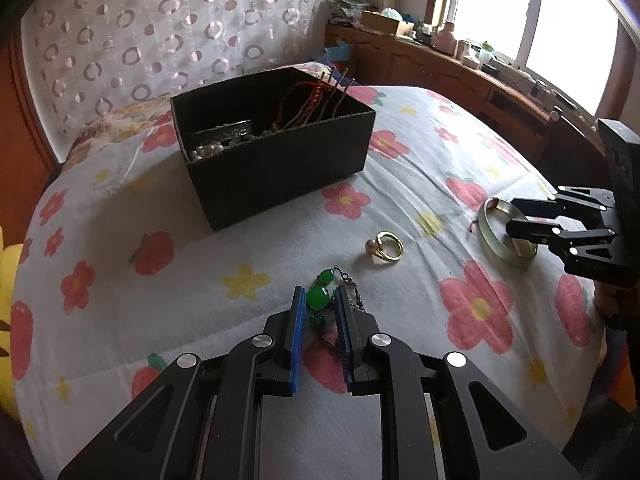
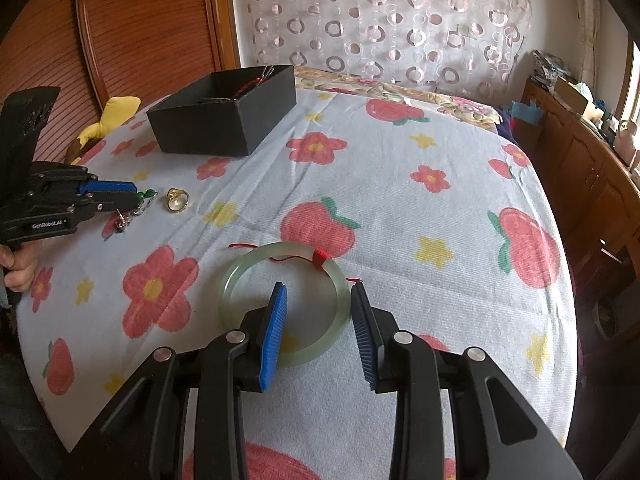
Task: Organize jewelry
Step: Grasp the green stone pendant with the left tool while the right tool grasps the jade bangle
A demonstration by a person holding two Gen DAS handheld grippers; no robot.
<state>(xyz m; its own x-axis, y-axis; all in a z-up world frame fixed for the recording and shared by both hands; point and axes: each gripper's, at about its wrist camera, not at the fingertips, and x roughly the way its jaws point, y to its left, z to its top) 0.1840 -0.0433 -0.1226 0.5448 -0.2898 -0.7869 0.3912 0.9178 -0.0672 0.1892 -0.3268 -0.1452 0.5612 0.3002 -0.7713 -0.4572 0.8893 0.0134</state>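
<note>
Flanking green bracelet (image 1: 320,300), left claw (image 1: 319,300)

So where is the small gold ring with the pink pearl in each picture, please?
Left wrist view: the gold ring with a pink pearl lies on the flowered bedspread right of centre, just beyond the left gripper and the green bead chain.
Right wrist view: the ring is at the left, just right of that gripper's tips.
Shared landmark: the black open box, beyond the ring in both views.
</note>
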